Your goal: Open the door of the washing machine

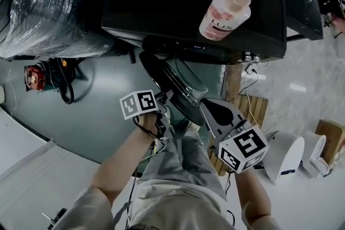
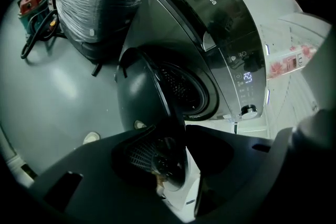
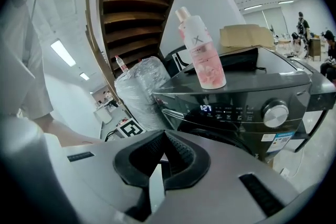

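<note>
The dark front-loading washing machine (image 1: 188, 2) stands at the top of the head view, its control panel lit (image 3: 231, 110). Its round door (image 1: 172, 81) is swung out, and the drum opening (image 2: 184, 86) shows behind it. My left gripper (image 1: 164, 98) reaches the door's outer rim. In the left gripper view the rim (image 2: 170, 134) runs down between the jaws of the left gripper (image 2: 176, 160), close to one pad, with a light gap on the other side. My right gripper (image 1: 207, 107) hovers just right of the door, shut on nothing, its tip (image 3: 164, 157) pointing at the machine's front.
A pink bottle (image 1: 225, 13) stands on the machine's top. A plastic-wrapped bulk (image 1: 48, 2) sits to its left, with a red tool and cable (image 1: 35, 77) on the floor. A wooden pallet (image 1: 253, 107) and white appliances (image 1: 285, 153) lie to the right.
</note>
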